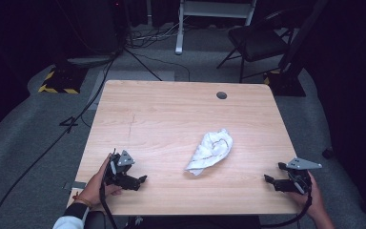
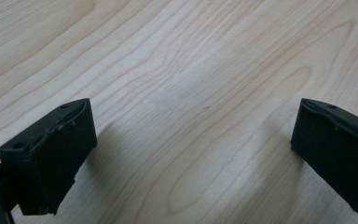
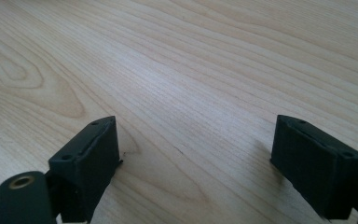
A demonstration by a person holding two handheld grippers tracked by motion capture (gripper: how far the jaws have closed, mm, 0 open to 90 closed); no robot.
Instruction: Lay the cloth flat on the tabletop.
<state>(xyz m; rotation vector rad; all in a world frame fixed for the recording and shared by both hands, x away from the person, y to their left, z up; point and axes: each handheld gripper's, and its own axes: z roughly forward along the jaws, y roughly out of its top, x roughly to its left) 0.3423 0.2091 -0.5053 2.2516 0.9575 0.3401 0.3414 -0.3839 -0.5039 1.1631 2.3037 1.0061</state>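
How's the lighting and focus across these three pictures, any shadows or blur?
High view: table brightly lit, surroundings dark, white cloth slightly overexposed. Left gripper view: soft shadows beside the open jaws, wood grain fairly sharp. Right gripper view: near jaws slightly soft, faint shadows, no glare.

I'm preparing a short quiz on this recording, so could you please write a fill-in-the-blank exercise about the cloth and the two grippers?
1. The crumpled cloth on the table is ____ in colour.
2. The jaws of the left gripper and the right gripper stand ____.
3. The cloth lies ____ the two grippers, touched by neither.
4. Near the table's far edge is a round ____.

Missing words: white; open; between; hole
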